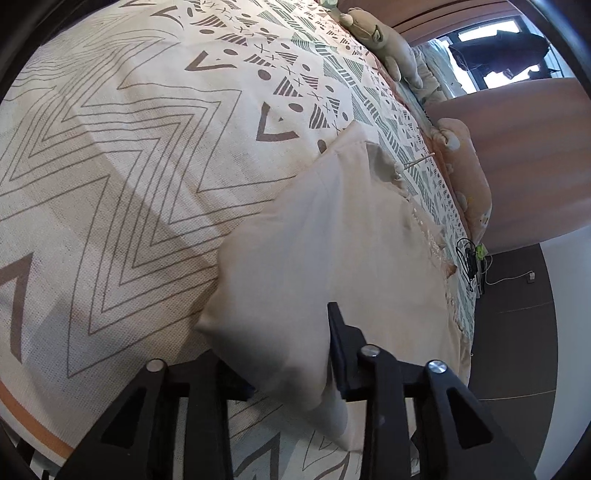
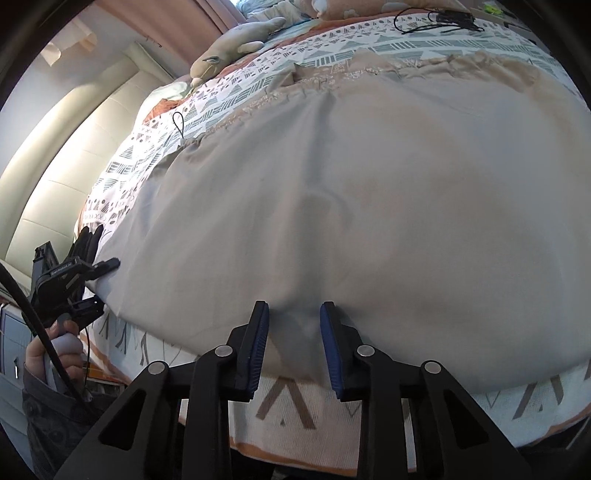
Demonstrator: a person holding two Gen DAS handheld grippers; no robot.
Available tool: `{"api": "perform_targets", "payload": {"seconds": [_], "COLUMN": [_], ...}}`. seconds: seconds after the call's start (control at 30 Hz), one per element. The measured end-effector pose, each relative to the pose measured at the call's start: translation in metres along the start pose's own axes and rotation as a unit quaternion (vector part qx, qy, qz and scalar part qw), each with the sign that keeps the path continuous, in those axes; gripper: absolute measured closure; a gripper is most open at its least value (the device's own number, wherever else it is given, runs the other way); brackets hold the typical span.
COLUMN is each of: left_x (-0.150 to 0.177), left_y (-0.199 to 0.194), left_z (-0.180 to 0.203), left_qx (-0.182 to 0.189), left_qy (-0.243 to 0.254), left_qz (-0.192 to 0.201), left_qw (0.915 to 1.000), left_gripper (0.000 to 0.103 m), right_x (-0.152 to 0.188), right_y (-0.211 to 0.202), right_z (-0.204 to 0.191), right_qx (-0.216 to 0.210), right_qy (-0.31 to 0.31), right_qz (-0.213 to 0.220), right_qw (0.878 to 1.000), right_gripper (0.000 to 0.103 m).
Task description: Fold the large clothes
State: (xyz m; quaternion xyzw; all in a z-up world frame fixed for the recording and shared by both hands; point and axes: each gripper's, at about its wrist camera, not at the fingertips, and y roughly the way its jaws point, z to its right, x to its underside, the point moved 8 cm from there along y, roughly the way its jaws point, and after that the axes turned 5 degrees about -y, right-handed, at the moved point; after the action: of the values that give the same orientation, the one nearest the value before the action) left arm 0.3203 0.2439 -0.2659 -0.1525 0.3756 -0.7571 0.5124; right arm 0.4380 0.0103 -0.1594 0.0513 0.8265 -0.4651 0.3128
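Observation:
A large beige garment point(image 2: 351, 192) lies spread on a patterned bedspread point(image 2: 288, 406); it also shows in the left wrist view point(image 1: 332, 251). My right gripper point(image 2: 294, 314) is open, its blue-padded fingers point(image 2: 328, 332) straddling a raised pinch of cloth at the garment's near hem. My left gripper point(image 1: 295, 350) is open around the garment's corner, with cloth lying between the fingers point(image 1: 340, 332); the left finger is hidden under the fabric. The left gripper also appears in the right wrist view point(image 2: 92, 284) at the garment's left edge, jaws apart.
Plush toys point(image 1: 384, 40) and a peach pillow point(image 1: 469, 177) lie along the far side of the bed. Black cables point(image 2: 436, 18) lie beyond the garment. A padded cream headboard point(image 2: 66, 155) stands at the left. Dark floor point(image 1: 517, 314) lies past the bed edge.

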Motion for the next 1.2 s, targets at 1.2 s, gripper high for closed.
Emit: {"api": "perform_targets", "payload": {"seconds": [1.2], "left_x": [0.071], "left_y": [-0.079], "left_z": [0.296], "left_qx": [0.280], "left_qy": [0.111], "left_qz": [-0.065], "left_qw": [0.9514], "left_gripper": [0.091], "right_x": [0.001], "right_y": [-0.029], "right_z": [0.036], "right_qx": [-0.075], "right_qy": [0.091], "right_qz": [0.020], "right_qw": [0.993], "right_gripper": [0.077]}}
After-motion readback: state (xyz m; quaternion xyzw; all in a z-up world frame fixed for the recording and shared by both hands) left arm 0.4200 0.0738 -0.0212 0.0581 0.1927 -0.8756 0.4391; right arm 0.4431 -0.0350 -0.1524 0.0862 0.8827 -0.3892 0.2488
